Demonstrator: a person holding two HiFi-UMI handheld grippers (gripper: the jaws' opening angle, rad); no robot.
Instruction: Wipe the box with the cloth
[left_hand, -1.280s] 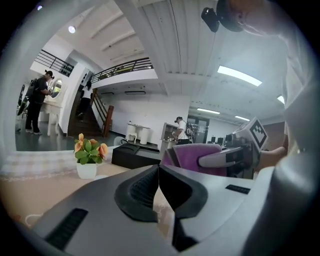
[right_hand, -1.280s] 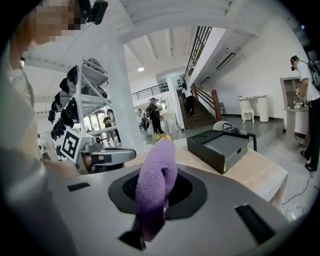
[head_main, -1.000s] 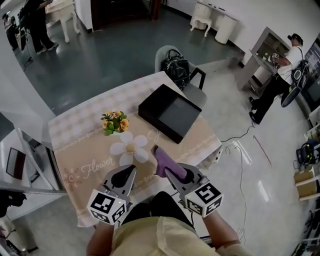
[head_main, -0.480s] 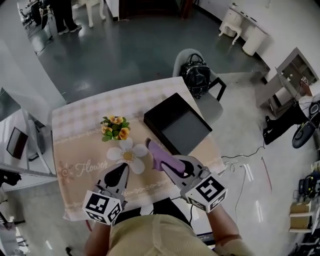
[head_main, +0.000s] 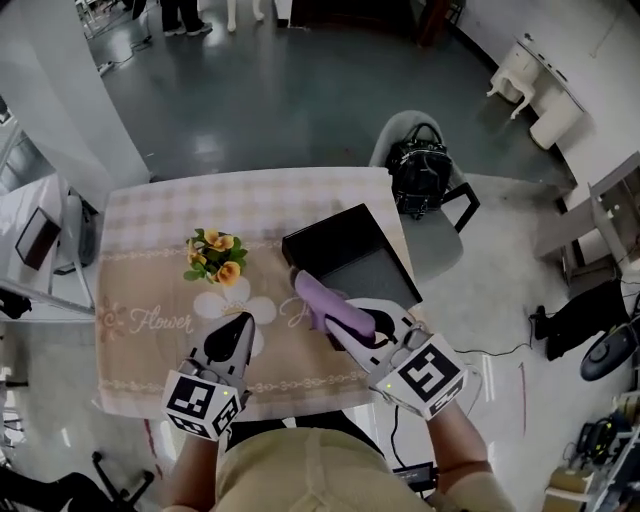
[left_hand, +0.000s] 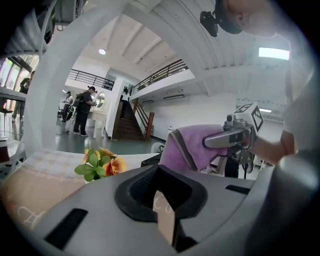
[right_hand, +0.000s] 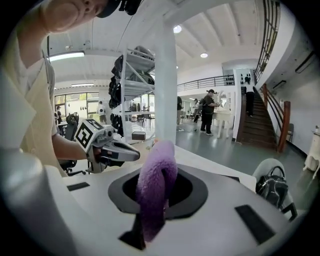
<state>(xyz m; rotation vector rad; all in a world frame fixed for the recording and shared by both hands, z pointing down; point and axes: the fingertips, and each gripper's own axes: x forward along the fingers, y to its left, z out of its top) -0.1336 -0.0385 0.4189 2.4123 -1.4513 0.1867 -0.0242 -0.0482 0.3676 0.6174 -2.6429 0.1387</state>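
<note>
Head view: the flat black rectangular box (head_main: 352, 250) lies on the far right part of the table, turned at an angle to the edges. It has a raised dark rim around a smooth, matt grey-black sunken face. The table carries a beige tablecloth (head_main: 140, 300), checked along its far side and printed with a white daisy and the word "Flower". A small bunch of orange flowers with green leaves (head_main: 212, 256) stands left of the box and apart from it.

The right gripper (head_main: 338, 322), a white plastic shell with a black lining, is clamped on the folded lilac cloth (head_main: 322, 302). The cloth juts forward over the box's near edge, though whether it touches the box cannot be told. In the right gripper view the cloth (right_hand: 155, 187) looks thick and fuzzy, doubled into a loop that stands up between the jaws.

The left gripper (head_main: 241, 325) hangs over the tablecloth near the daisy, well to the left of the box. Its jaws are drawn almost together, leaving only a thin sliver of cloth print visible between them, and they hold nothing.
</note>
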